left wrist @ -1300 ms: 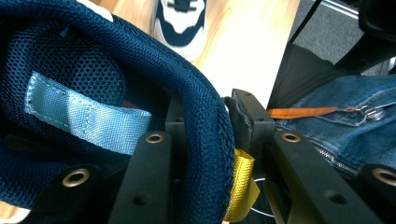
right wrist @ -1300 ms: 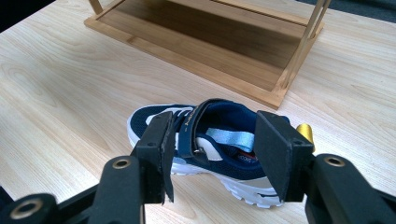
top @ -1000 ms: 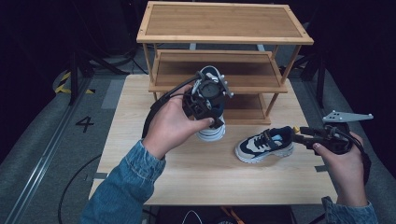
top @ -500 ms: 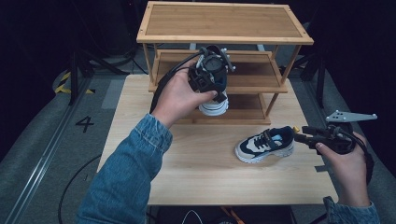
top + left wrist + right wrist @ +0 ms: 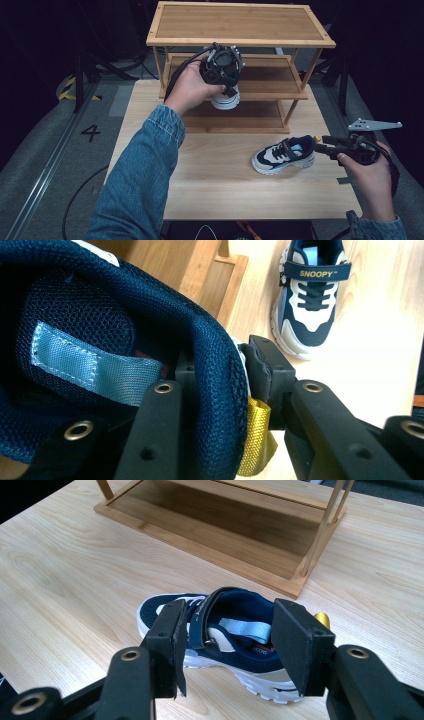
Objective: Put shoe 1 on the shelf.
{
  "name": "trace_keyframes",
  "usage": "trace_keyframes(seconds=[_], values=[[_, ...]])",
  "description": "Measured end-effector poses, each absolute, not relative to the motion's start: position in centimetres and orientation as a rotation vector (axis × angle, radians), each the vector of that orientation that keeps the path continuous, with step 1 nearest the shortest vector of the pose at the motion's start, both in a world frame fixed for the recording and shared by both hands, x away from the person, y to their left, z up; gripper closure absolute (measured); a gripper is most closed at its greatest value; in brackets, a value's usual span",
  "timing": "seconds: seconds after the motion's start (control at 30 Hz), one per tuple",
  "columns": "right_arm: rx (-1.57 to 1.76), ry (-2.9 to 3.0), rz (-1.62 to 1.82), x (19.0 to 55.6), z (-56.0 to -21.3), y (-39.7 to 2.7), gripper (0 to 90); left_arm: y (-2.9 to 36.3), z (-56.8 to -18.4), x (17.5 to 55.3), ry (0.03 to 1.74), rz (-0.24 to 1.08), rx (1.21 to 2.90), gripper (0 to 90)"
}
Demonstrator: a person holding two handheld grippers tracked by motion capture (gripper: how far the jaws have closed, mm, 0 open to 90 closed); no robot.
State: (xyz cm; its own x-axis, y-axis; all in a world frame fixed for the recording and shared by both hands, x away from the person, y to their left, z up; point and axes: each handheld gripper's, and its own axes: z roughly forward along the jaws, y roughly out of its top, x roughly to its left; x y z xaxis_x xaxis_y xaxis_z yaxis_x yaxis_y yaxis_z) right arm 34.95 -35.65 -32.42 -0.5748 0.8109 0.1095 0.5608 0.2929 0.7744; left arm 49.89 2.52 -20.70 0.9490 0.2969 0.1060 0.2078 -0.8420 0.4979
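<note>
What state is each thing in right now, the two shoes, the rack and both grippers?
Left gripper: shut on the carried shoe's heel collar.
Carried shoe: lifted, at the rack's middle shelf.
Second shoe: upright on the table, strap fastened.
Right gripper: open, jaws astride the second shoe.
Rack: standing, top shelf bare.

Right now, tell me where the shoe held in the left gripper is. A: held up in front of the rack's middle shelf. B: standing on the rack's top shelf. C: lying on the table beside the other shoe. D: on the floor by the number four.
A: the left gripper holds the navy-collared sneaker by its heel collar in front of the middle shelf, while the other sneaker lies on the table.
</note>
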Motion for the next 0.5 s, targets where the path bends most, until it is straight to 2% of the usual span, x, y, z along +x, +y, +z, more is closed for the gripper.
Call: trace_keyframes(seconds=[0.5], values=[[1.207,2.262,1.182,34.8,-32.2,-35.4,50.0,2.1,-22.1,52.0,0.501,0.238,2.632,67.6]])
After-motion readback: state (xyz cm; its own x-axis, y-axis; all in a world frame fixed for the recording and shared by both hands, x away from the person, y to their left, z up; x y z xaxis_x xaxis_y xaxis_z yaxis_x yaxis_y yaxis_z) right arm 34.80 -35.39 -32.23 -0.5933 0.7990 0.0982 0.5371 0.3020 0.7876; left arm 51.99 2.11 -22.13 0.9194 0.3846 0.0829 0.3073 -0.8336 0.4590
